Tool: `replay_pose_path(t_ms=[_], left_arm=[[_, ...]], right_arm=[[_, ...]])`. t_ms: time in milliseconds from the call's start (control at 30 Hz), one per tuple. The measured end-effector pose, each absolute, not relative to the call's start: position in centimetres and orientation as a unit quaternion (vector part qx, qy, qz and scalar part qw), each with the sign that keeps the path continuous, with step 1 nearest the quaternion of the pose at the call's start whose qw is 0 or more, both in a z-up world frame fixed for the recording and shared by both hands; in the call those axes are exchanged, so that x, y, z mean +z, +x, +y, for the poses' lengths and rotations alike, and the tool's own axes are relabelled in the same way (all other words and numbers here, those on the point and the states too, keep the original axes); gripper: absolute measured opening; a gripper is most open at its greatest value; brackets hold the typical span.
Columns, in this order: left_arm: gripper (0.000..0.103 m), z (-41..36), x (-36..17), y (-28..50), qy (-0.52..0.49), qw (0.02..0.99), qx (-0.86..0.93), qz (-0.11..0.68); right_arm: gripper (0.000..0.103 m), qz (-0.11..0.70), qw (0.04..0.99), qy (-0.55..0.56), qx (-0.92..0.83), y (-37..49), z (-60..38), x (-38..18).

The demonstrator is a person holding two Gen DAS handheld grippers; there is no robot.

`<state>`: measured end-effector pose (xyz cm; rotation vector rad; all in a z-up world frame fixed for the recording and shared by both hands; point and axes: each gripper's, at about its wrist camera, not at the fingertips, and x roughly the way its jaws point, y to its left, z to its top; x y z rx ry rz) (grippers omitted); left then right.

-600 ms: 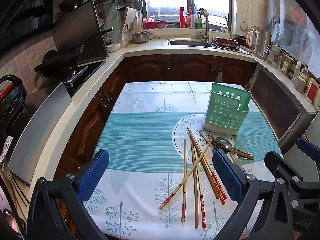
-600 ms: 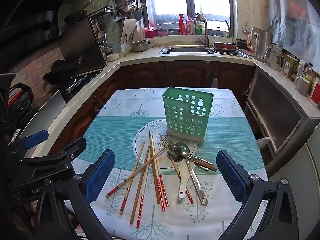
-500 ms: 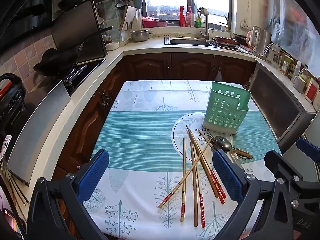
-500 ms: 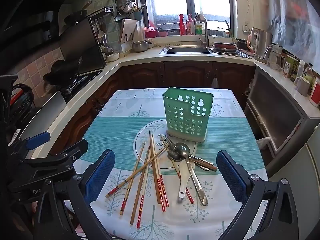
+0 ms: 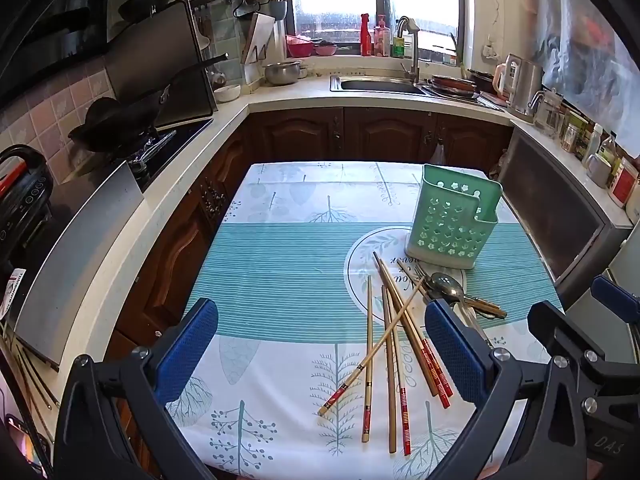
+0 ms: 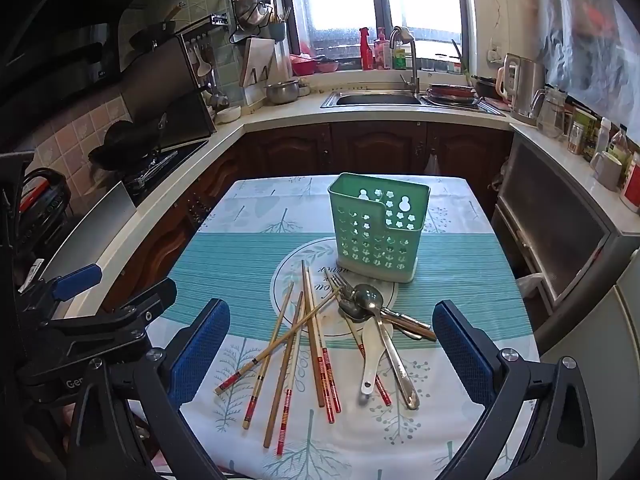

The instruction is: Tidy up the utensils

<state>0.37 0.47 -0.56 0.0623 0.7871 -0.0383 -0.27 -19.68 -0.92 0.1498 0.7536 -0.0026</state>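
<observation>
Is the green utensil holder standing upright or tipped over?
Upright. The green holder stands on its base on the table, open top up.

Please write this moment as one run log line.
stage: start | jaws: both open, empty | chopsticks, spoons: loose on table | green holder: upright, looks empty
</observation>
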Motion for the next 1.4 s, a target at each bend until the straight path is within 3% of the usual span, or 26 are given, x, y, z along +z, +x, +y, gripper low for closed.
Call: replay_pose_path(t_ms=[1400], left_arm=[[0.101,0.2,-1.4,0.0,0.022,0.912,-0.034,0.408]], right_arm=[[0.102,0.367,0.927,0.078,0.006,-1.1,-18.7,-0.8]])
